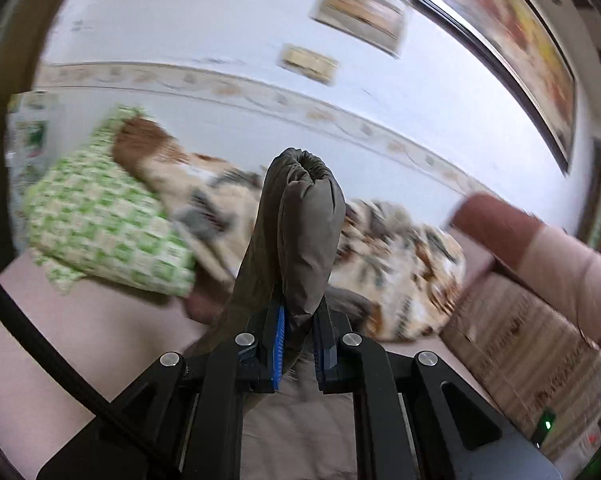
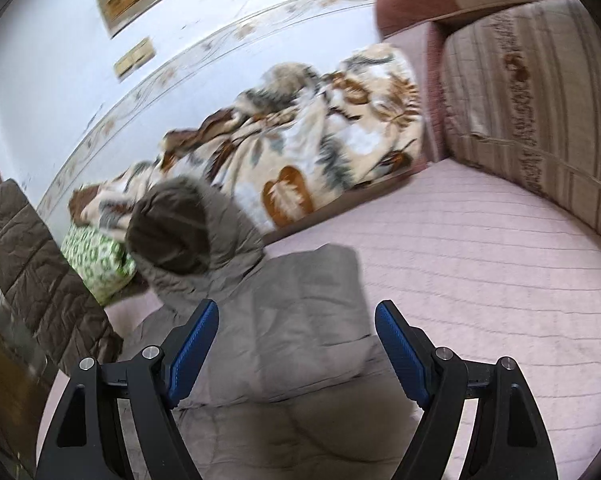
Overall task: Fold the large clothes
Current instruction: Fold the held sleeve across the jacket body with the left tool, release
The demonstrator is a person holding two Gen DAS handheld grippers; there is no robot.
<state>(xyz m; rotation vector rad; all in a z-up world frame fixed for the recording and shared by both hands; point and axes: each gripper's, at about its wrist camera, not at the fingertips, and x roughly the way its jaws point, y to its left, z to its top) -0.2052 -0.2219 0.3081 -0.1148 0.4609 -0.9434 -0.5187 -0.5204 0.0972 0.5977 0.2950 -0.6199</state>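
Note:
A grey-brown padded jacket (image 2: 292,340) lies on the pink bed, its hood (image 2: 180,232) at the far end. In the left wrist view my left gripper (image 1: 300,344) is shut on the jacket's sleeve (image 1: 304,224) and holds it up, cuff upward. The lifted sleeve also shows at the left edge of the right wrist view (image 2: 32,256). My right gripper (image 2: 296,332) is open and empty, just above the jacket's folded body.
A leaf-patterned blanket (image 2: 308,140) is heaped along the wall, with a green checked pillow (image 1: 100,224) beside it. A padded striped headboard (image 2: 540,100) bounds the bed on the right. Bare pink quilted mattress (image 2: 480,260) lies to the jacket's right.

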